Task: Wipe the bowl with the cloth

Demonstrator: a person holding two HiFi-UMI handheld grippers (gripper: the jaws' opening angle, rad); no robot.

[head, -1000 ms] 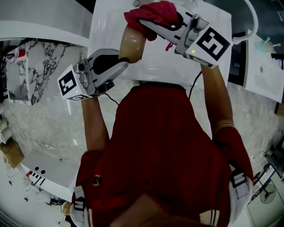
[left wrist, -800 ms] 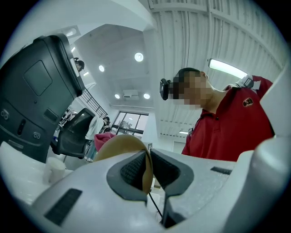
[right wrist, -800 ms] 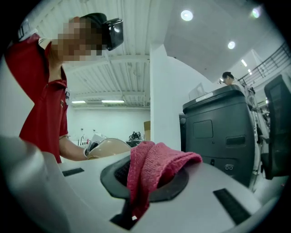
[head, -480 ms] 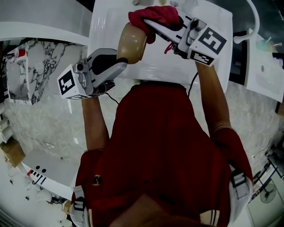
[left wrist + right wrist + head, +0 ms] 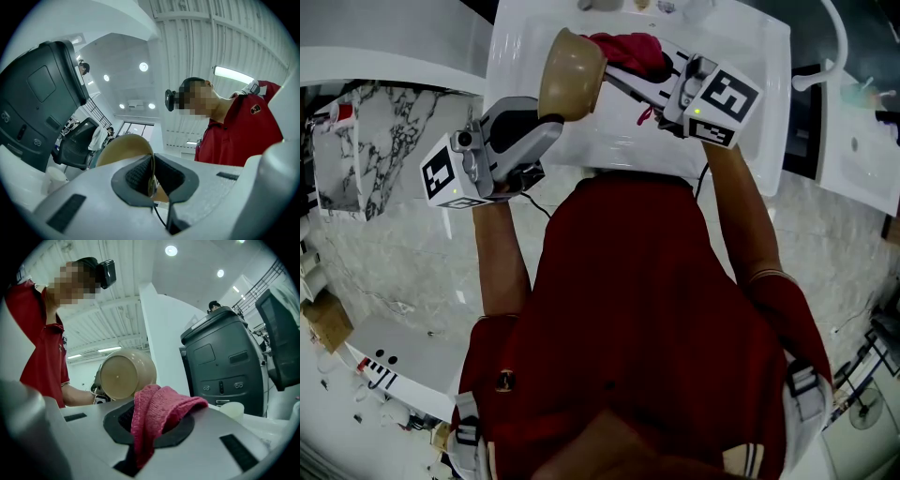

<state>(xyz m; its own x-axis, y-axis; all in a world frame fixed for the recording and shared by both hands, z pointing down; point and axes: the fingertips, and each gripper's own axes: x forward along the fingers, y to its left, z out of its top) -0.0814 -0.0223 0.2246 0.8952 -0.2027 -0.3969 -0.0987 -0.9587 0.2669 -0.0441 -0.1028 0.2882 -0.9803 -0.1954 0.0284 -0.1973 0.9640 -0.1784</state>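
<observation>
A tan bowl (image 5: 571,71) is held up over the white table (image 5: 741,56), its outer side towards the head camera. My left gripper (image 5: 550,120) is shut on the bowl's rim (image 5: 151,174), which sits pinched between the dark pads. In the right gripper view the bowl (image 5: 127,372) shows its flat base. My right gripper (image 5: 623,67) is shut on a red cloth (image 5: 631,49), bunched just right of the bowl. The cloth (image 5: 157,414) hangs over the right gripper's pads. I cannot tell whether cloth and bowl touch.
A marble-patterned surface (image 5: 366,150) lies to the left, and a white curved pipe (image 5: 825,66) stands to the right. Small items sit at the table's far edge (image 5: 628,5). A dark machine (image 5: 220,362) and a white cup (image 5: 232,409) stand behind the cloth.
The left gripper has lifted the bowl farther from me. The right gripper has shifted left with the cloth, which has gone from over the bowl's top to its right side.
</observation>
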